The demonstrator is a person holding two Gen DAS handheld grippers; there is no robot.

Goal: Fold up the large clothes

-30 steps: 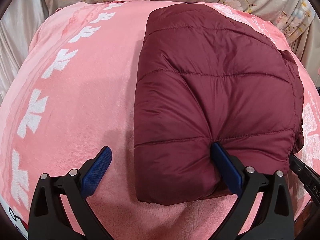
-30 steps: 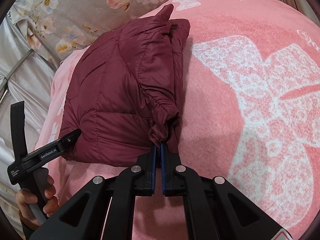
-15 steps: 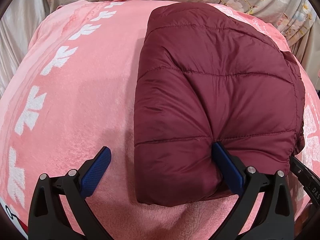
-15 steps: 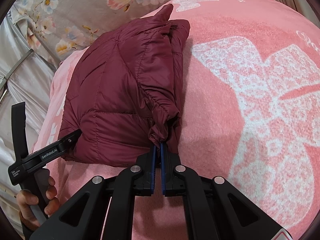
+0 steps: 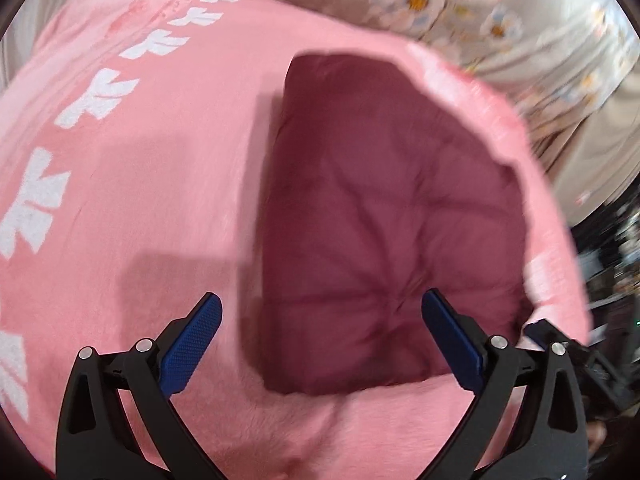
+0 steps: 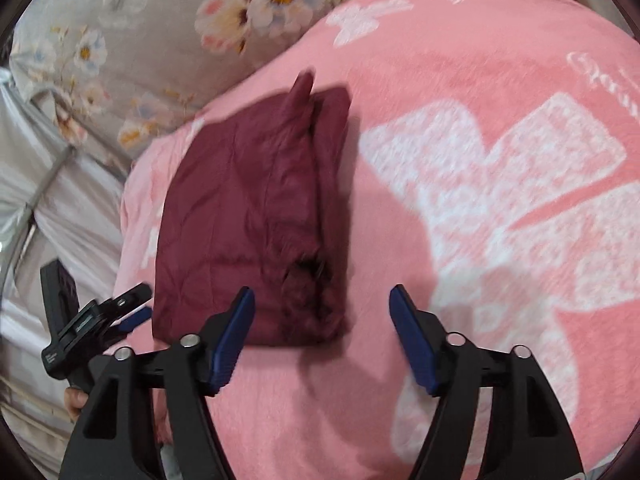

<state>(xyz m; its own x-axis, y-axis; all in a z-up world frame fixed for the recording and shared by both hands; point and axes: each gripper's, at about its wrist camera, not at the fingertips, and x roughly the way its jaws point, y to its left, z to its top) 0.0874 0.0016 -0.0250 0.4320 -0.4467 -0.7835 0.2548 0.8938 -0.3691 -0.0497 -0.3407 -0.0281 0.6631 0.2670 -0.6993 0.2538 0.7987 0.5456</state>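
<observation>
Both fisheye views are evenly and softly lit. Heavy motion blur is seen throughout, strongest toward the bowed, vignetted edges. Soft shadows are cast on the blanket.

Both wrist views look down closely at the same folded jacket from opposite sides

Your way is soft pink blanket all around; only the puffy red jacket sits in front, flowery sheet behind.
</observation>
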